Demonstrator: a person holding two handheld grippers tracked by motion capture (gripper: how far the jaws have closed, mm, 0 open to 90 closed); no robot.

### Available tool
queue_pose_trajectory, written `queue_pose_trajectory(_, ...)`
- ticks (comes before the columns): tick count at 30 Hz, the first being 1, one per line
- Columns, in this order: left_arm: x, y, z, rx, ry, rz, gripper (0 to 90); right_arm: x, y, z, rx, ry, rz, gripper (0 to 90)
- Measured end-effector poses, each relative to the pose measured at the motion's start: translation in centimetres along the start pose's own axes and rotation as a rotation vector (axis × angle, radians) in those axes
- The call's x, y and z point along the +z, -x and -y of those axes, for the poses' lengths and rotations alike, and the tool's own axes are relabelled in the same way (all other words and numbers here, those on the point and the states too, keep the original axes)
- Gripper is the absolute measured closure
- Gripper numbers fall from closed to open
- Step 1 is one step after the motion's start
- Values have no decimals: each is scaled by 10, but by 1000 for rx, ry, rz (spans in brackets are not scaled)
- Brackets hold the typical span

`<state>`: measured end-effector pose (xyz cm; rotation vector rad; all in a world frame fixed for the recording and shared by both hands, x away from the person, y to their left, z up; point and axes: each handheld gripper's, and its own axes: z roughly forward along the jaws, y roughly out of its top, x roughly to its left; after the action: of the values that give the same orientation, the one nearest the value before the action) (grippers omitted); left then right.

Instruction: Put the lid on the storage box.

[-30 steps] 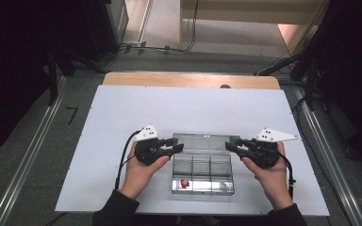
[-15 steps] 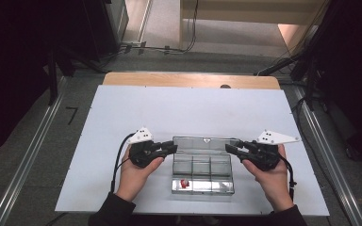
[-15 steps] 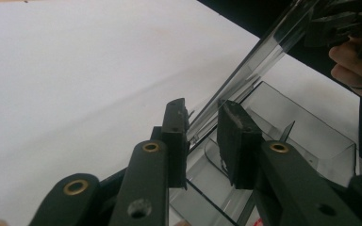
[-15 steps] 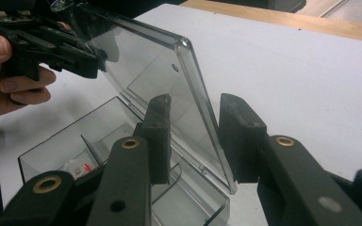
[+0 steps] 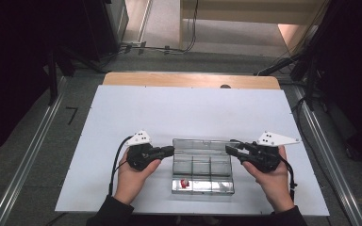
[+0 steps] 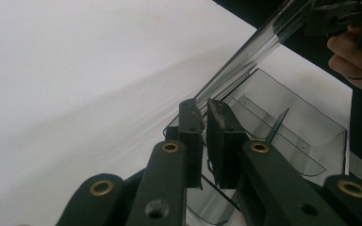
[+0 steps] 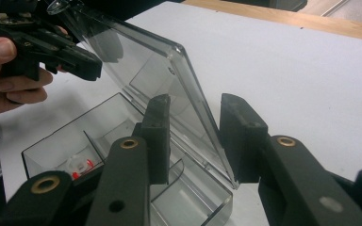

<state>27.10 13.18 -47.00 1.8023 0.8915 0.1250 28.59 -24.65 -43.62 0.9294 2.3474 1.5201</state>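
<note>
A clear plastic compartment box lies on the white table top near the front edge, its lid raised at the back. A small red-and-white piece sits in a front compartment. My left gripper has just been closing, and its pads now pinch the lid's left edge. My right gripper is at the lid's right end. Its jaws stand apart, with the lid's edge between them and a gap on one side. The red piece also shows low in the right gripper view.
The white sheet covers the table, and a strip of bare wood runs along its far edge. Metal rails flank both sides. Cables lie on the floor beyond the table.
The left gripper's jaws have closed onto the lid's left edge, and that hand has shifted slightly left. The right hand and the box have stayed put.
</note>
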Motion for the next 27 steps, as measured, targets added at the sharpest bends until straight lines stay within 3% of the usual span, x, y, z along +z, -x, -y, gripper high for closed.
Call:
queue_pose_trajectory(9, -2, 0, 3, 1, 5, 20, 888, -2, -2, 2, -3, -3, -1, 620)
queue_pose_trajectory(16, 1, 2, 6, 12, -20, 36, 899, -3, -3, 3, -12, -7, 2, 620)
queue_pose_trajectory(27, 1, 7, 4, 26, 0, 49, 900, -6, -5, 6, -16, -15, 6, 614)
